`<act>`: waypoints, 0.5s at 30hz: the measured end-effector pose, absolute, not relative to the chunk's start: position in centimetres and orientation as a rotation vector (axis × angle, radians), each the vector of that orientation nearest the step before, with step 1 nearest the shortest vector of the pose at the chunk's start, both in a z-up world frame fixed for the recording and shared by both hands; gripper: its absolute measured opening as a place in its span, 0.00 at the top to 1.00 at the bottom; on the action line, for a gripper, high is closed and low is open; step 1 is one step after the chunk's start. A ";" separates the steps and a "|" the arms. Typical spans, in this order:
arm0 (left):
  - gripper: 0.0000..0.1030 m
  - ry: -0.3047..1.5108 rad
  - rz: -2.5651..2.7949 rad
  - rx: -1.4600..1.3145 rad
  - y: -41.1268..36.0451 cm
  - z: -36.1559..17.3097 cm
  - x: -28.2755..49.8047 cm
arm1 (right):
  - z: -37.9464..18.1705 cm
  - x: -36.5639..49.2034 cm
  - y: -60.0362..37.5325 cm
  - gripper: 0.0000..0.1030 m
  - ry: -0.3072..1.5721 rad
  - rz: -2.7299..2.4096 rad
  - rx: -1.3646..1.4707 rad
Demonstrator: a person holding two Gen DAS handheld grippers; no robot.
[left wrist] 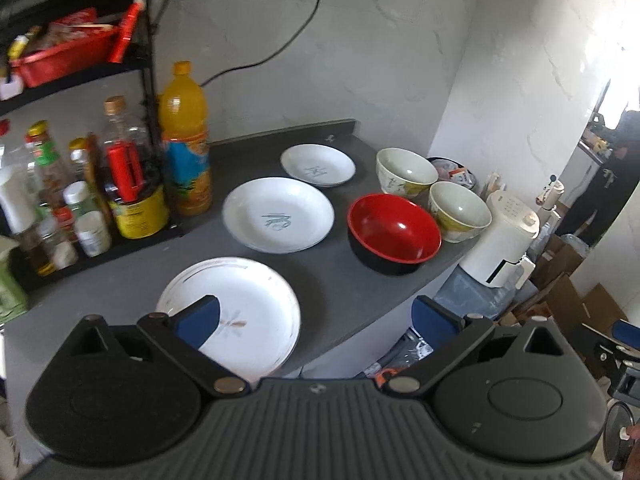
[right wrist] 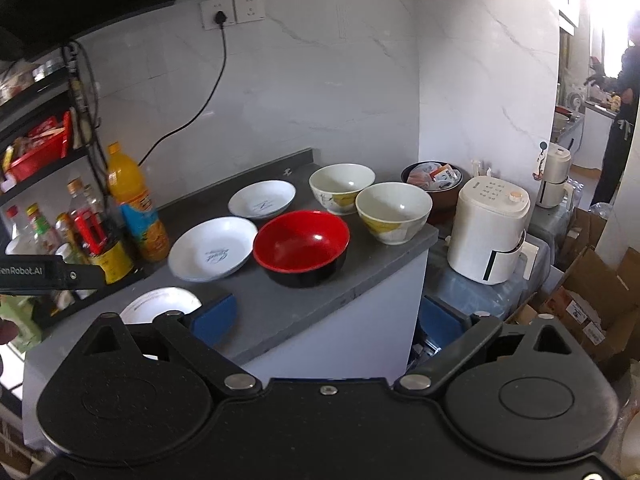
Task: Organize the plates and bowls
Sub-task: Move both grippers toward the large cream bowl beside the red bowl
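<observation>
Three white plates lie on the dark grey counter (left wrist: 332, 280): a near one (left wrist: 248, 312), a middle one (left wrist: 278, 214) and a small far one (left wrist: 318, 166). To their right stand a red bowl (left wrist: 394, 232) with a black outside and two cream bowls (left wrist: 406, 170) (left wrist: 460, 210). My left gripper (left wrist: 316, 316) is open, its left fingertip over the near plate, holding nothing. My right gripper (right wrist: 326, 320) is open and empty in front of the counter edge, facing the red bowl (right wrist: 302, 246), the middle plate (right wrist: 212, 248) and the cream bowls (right wrist: 342, 186) (right wrist: 394, 210).
An orange juice bottle (left wrist: 186, 140) and a black rack of condiment bottles (left wrist: 80, 200) crowd the counter's left. A white appliance (right wrist: 490, 232) and a brown bowl of packets (right wrist: 434, 184) sit right of the counter. Cardboard boxes (right wrist: 592, 304) cover the floor; a person (right wrist: 620, 120) stands far right.
</observation>
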State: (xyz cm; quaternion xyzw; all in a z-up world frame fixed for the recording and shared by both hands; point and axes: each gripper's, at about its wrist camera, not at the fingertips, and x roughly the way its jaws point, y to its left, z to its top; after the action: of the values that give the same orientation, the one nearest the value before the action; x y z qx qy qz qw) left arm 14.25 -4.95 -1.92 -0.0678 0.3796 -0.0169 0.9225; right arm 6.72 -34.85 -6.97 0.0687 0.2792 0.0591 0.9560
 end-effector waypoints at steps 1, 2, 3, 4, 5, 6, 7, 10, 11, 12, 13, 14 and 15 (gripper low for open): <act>0.02 0.780 -0.038 -0.133 -5.0 -2.1 15.2 | -7.1 7.5 -34.7 0.06 0.568 0.112 0.145; 0.03 0.783 -0.041 -0.127 -5.0 -2.3 16.2 | -7.1 8.0 -34.6 0.07 0.570 0.107 0.146; 0.03 0.786 -0.046 -0.124 -4.9 -2.4 17.2 | -7.2 8.7 -34.4 0.11 0.575 0.102 0.144; 0.03 0.788 -0.049 -0.125 -4.7 -2.5 18.0 | -7.4 9.4 -34.1 0.16 0.580 0.095 0.143; 0.03 0.788 -0.052 -0.125 -4.6 -2.6 18.9 | -7.4 10.1 -33.9 0.17 0.586 0.089 0.145; 0.03 0.785 -0.056 -0.121 -4.3 -2.7 19.6 | -7.5 10.6 -33.7 0.18 0.588 0.085 0.150; 0.03 0.782 -0.058 -0.114 -4.2 -2.8 20.3 | -7.6 11.2 -33.6 0.19 0.584 0.081 0.154; 0.03 0.782 -0.064 -0.090 -4.0 -3.1 22.1 | -7.8 12.5 -33.2 0.21 0.587 0.060 0.160; 0.03 0.774 -0.066 -0.078 -4.1 -3.2 22.6 | -7.9 12.9 -33.1 0.22 0.589 0.061 0.164; 0.03 0.768 -0.059 -0.052 -4.3 -3.4 23.0 | -8.0 13.3 -33.0 0.23 0.588 0.064 0.166; 0.04 0.774 -0.056 -0.034 -4.6 -3.6 23.4 | -8.1 13.7 -32.9 0.25 0.588 0.069 0.165; 0.05 0.779 -0.064 -0.033 -4.7 -3.8 23.8 | -8.2 14.1 -32.8 0.25 0.588 0.069 0.158; 0.05 0.781 -0.075 -0.042 -4.8 -3.9 24.2 | -8.3 14.6 -32.7 0.27 0.590 0.066 0.149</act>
State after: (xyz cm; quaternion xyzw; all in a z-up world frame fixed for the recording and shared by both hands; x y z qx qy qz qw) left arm 24.16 -4.80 -3.91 -0.0202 0.3803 -0.0363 0.9239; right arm 14.57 -32.68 -8.33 0.0734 0.2903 0.0324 0.9536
